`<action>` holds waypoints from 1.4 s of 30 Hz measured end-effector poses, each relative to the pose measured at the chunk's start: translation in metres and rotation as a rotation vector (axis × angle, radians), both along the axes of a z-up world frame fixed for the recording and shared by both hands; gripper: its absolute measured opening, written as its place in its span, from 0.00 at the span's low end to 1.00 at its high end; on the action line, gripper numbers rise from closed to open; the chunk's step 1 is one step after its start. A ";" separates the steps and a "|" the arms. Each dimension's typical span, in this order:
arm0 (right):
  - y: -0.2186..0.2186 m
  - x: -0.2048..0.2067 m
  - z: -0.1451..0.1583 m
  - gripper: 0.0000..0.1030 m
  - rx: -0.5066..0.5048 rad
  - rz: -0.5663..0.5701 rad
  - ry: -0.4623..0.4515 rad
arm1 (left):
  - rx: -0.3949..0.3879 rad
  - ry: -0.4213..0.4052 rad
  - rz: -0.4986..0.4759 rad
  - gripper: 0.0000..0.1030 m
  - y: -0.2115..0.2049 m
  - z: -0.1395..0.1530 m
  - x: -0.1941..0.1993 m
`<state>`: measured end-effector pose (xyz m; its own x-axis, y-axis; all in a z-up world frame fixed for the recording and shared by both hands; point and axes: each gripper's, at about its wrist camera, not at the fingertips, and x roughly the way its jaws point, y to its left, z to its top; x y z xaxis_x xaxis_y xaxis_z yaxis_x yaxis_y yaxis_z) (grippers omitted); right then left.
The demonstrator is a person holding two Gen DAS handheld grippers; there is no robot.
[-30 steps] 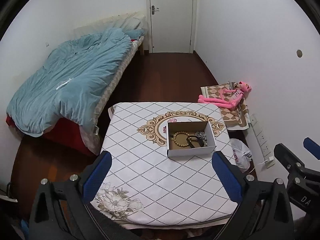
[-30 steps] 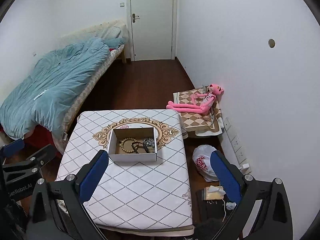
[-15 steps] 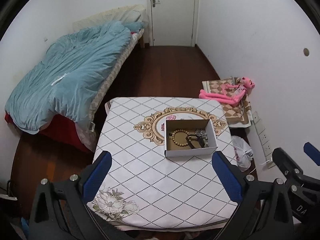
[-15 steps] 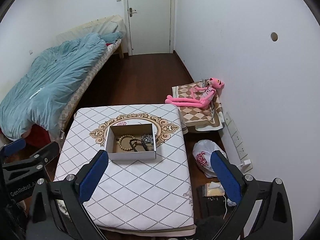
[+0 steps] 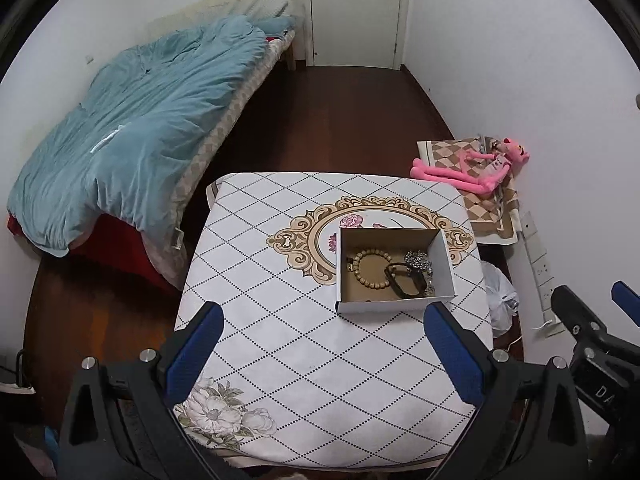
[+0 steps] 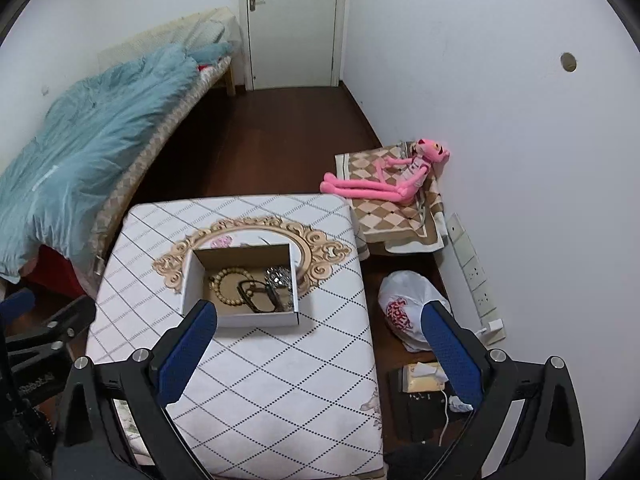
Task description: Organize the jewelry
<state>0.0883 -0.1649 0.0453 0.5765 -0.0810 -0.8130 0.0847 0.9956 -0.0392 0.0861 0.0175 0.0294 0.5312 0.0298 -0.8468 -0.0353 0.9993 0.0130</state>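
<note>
Presently, the box (image 5: 394, 304) sits open on the table (image 5: 288, 360), over the gold medallion print, toward the table's right side in the left wrist view. Inside lie a bead bracelet (image 5: 370, 268), a black band (image 5: 406, 282) overlapping it, and a silver chain (image 5: 419, 259) against the right wall. Left gripper (image 5: 324, 354) hangs above the near table edge, jaws spread wide, holding nothing. Right gripper (image 6: 316, 354) likewise, jaws spread, empty, its left pad near the box's front corner. A pink toy (image 6: 390, 178) lies on a mat by the wall.
</note>
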 end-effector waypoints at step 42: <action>0.003 0.015 -0.026 1.00 -0.026 0.015 0.057 | 0.010 0.037 -0.021 0.99 -0.003 -0.021 0.011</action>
<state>0.1034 -0.1622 0.0190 0.5303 -0.0941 -0.8426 0.0665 0.9954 -0.0693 0.0975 0.0149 0.0088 0.4999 0.0280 -0.8656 -0.0141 0.9996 0.0243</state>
